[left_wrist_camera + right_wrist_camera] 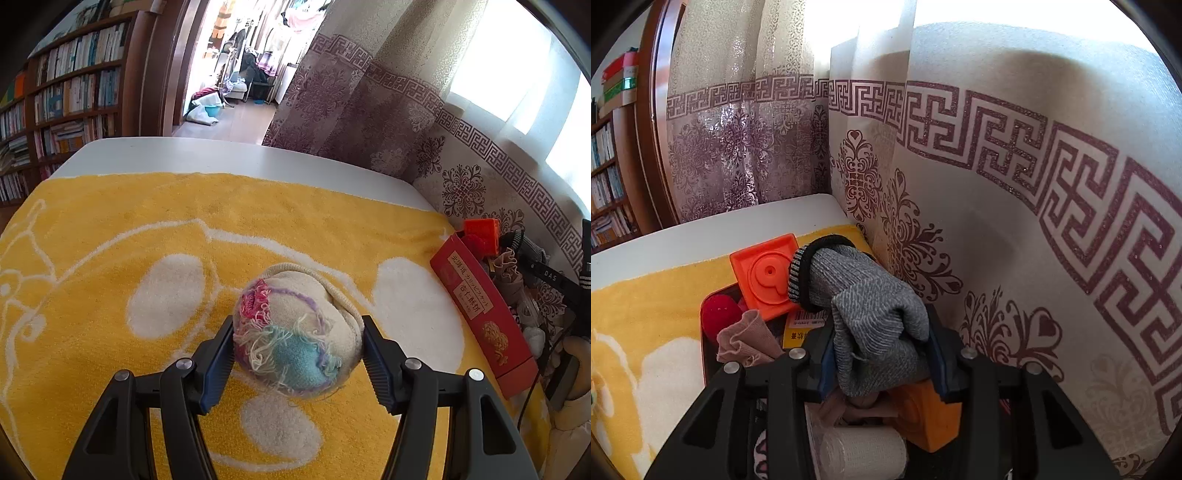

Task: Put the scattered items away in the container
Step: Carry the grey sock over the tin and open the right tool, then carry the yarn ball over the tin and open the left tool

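In the left wrist view my left gripper (298, 343) is shut on a cream rolled sock ball (295, 328) with pink, purple and blue yarn, held just above the yellow towel (110, 229). The red container box (480, 306) lies at the right, filled with items. In the right wrist view my right gripper (881, 354) is shut on a grey knit sock (864, 306) with a black cuff, over the red box (703, 354). Below it lie an orange square toy (768, 273), a red ball (718, 314), a beige sock (746, 339) and a white roll (860, 450).
The towel covers a white table (207, 155). A patterned curtain (997, 221) hangs close behind the box. A bookshelf (66, 96) and an open doorway (240, 74) lie beyond the table's far edge. An orange block (931, 413) sits under my right gripper.
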Tool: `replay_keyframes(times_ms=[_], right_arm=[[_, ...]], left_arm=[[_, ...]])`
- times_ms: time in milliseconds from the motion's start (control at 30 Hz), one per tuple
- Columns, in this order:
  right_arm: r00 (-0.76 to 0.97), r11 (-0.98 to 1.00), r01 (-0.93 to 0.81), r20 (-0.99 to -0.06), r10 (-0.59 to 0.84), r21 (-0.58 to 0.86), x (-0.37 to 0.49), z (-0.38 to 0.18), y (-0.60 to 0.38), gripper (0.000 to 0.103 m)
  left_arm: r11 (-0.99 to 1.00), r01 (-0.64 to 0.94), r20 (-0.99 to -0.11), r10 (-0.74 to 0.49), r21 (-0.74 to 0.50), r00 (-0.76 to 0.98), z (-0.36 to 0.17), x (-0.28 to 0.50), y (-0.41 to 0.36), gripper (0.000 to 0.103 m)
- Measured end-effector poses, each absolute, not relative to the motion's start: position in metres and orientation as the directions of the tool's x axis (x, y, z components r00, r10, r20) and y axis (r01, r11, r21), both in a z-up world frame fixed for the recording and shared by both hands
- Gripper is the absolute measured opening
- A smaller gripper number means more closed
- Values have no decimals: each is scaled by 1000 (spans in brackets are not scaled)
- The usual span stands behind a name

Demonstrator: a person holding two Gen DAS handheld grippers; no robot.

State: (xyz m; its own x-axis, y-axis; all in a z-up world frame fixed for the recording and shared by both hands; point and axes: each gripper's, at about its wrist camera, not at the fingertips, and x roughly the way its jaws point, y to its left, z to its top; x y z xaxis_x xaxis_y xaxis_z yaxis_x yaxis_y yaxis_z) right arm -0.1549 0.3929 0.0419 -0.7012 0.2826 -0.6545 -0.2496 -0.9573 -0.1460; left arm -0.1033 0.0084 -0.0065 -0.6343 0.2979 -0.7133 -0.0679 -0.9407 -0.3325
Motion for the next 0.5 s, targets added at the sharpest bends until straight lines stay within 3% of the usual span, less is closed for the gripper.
replay_keyframes(times_ms=[200,500], right_arm=[[-747,-973,-226,-632,207,-52,-135,53,394,61],[-843,-976,-219,-507,181,16,-77,81,385,63]], left_arm=[[-940,-79,-703,301,-331,-644,0,-101,12,65],[-942,-118,-697,314,-315,-645,10,-97,26,65]])
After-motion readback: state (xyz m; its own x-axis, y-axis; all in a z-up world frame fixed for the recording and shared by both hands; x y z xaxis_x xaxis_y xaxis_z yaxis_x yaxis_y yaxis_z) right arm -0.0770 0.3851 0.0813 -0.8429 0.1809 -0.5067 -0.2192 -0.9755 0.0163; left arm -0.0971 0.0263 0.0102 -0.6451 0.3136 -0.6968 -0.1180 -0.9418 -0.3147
